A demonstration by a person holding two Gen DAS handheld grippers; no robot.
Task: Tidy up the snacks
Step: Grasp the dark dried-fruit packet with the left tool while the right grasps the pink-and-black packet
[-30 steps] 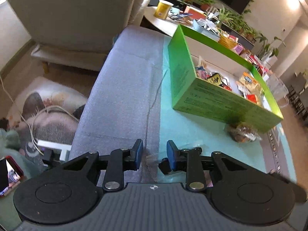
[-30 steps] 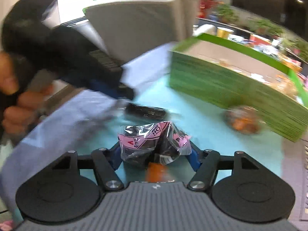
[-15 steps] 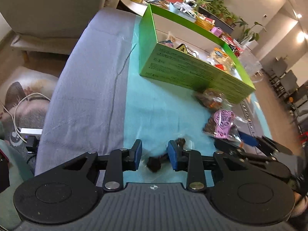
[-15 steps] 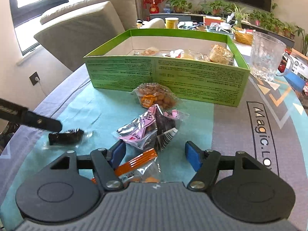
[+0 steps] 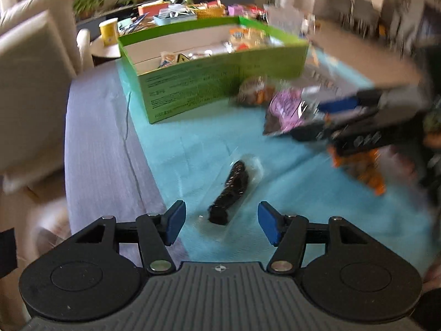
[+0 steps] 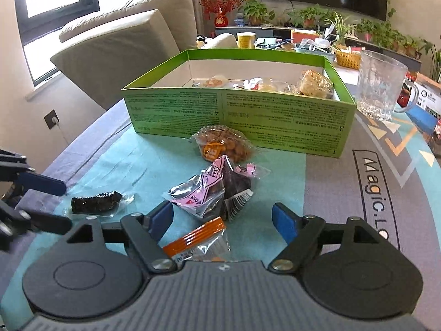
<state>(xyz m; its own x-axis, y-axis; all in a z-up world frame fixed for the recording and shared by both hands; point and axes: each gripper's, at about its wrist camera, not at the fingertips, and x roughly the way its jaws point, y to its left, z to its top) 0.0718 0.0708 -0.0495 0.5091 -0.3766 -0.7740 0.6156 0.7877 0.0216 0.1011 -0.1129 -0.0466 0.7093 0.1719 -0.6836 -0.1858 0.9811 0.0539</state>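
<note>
- The left tool [image 5: 220, 226], its jaws just widening, is hovering apart over the dark wrapped snack [image 5: 230, 193] lying between them on the table [image 5: 193, 149].
- The right tool [image 6: 222, 220] is standing apart, gripping nothing; the pink packet [image 6: 212, 193] is lying at its 12 o'clock, with the green box [image 6: 237, 118] beyond.

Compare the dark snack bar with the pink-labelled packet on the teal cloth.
The dark snack bar is long and slim in a clear wrapper; the pink-labelled packet is bulky, crumpled and partly silvery. The bar lies alone off to the side; the packet touches the orange-striped packet. Both are sealed snacks, lying outside the green box.
</note>
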